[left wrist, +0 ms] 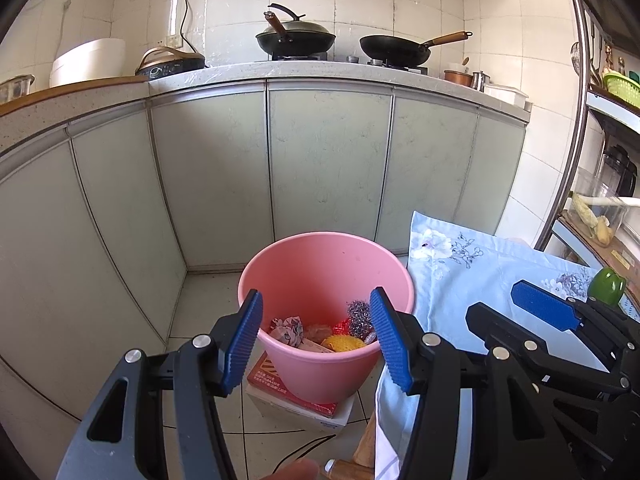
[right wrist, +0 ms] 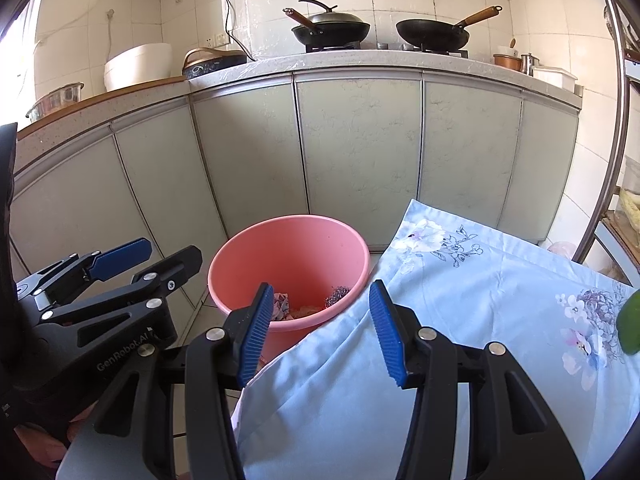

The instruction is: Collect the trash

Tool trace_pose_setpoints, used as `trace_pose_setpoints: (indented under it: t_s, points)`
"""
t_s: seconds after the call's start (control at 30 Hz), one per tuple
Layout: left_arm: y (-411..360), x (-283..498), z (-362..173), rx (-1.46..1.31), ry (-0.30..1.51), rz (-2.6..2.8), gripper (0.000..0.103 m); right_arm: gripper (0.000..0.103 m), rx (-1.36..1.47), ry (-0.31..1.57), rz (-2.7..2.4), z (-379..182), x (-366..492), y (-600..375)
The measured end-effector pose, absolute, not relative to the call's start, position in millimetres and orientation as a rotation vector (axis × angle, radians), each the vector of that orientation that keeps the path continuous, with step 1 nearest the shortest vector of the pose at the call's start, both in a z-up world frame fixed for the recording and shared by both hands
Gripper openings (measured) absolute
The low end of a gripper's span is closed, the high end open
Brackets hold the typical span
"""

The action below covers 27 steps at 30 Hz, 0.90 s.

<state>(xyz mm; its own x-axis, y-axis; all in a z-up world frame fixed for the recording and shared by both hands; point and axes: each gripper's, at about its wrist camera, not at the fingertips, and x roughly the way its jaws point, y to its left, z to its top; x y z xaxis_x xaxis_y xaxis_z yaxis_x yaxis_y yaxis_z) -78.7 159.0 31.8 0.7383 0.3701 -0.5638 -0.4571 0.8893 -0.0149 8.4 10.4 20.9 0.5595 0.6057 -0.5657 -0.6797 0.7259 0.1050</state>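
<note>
Running along the back, the bench (left wrist: 320,70) carries two woks by the wall, out of the way. Nearer, a blue flowered cloth (right wrist: 480,280) covers a table, with a green pepper (left wrist: 606,286) at its far edge. The pink bucket (left wrist: 326,360) stands on the floor beside the cloth, probably so trash can drop straight in; crumpled paper (left wrist: 287,330) and a metal scourer (left wrist: 359,316) already lie inside. The left tongs (left wrist: 316,340) and right tongs (right wrist: 318,330) both hang about half open, empty.

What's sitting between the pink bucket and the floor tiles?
In the left wrist view, the pink bucket stands on a red-topped white box, which rests on the tiled floor. The right wrist view hides it.
</note>
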Motion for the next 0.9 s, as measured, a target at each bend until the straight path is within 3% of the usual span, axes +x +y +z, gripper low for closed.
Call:
trace_pose_setpoints:
  t_s: [0.9]
  points:
    - [161.7, -83.3, 34.4, -0.155, 0.565, 0.464, 0.055, 0.051, -0.152, 0.634, 0.746, 14.9, 8.2, 10.2]
